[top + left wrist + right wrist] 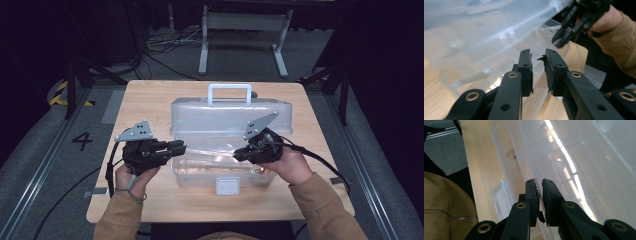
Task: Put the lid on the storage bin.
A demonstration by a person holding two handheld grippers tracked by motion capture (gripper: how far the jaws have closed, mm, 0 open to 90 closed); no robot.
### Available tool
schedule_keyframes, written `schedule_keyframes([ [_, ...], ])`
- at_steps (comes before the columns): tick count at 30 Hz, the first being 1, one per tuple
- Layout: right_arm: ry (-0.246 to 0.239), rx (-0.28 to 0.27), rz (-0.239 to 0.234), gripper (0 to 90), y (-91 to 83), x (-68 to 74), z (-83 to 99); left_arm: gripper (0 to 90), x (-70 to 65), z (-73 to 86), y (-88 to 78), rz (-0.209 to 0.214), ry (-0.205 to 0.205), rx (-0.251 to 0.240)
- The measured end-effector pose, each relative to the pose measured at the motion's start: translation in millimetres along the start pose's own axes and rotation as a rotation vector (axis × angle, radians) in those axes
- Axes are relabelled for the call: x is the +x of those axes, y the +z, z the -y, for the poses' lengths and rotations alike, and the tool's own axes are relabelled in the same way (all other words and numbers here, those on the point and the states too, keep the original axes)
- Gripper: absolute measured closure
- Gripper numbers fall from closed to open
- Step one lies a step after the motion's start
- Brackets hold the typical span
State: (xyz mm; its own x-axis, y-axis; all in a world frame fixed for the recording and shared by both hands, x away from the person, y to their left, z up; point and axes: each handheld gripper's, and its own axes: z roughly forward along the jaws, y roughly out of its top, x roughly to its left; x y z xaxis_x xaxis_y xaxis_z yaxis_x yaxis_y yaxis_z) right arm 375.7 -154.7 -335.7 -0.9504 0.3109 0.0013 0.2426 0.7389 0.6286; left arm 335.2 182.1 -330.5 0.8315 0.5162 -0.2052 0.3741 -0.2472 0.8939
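Note:
A clear plastic toolbox [200,176] stands mid-table, its lid [230,117] with a white handle [230,93] raised at the front. A white latch [227,186] sits at the front wall. My right gripper [238,155] [538,182] points left over the box, its jaws almost together on the lid's thin clear rim [531,157]. It also appears in the left gripper view, the right gripper [560,41] touching that rim. My left gripper [182,147] [538,53] hovers at the box's left end, open with a narrow gap and nothing between the pads.
The wooden table [150,100] has bare room left of the box and in front of it. Tan sleeves [325,205] come in from the bottom edge. Behind the table stand a grey frame [240,30] and floor cables [165,45]; a "4" [82,140] marks the floor.

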Motion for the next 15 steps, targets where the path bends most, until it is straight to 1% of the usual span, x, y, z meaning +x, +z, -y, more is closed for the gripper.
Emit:
schedule_keyframes([
  [1,0.0,-0.002,0.002,83.0,0.1,0.1,0.1,77.0,0.5,-1.5,-0.7,-0.01,-0.003,-0.002],
  [5,0.01,-0.01,-0.001,82.5,-0.3,-0.8,0.4,79.5,0.8,-6.3,1.3,-0.048,-0.011,0.018],
  [8,0.012,-0.011,-0.006,81.2,-0.3,-1.9,0.6,80.5,0.2,-8.2,2.3,-0.061,-0.012,0.023],
  [10,0.012,-0.008,0.007,75.1,0.1,-1.4,0.9,80.8,0.1,-9.0,2.0,-0.064,-0.012,0.017],
  [12,0.008,0.007,0.015,66.3,0.7,-0.3,1.5,81.2,-1.5,-9.2,0.5,-0.075,-0.007,0.005],
  [13,0.008,0.007,0.015,66.3,0.7,-0.3,1.5,81.6,-1.5,-9.2,0.5,-0.075,-0.007,0.005],
  [15,0.014,0.011,0.008,62.1,1.0,0.0,3.3,81.7,-2.2,-9.6,-0.4,-0.079,-0.006,0.002],
])
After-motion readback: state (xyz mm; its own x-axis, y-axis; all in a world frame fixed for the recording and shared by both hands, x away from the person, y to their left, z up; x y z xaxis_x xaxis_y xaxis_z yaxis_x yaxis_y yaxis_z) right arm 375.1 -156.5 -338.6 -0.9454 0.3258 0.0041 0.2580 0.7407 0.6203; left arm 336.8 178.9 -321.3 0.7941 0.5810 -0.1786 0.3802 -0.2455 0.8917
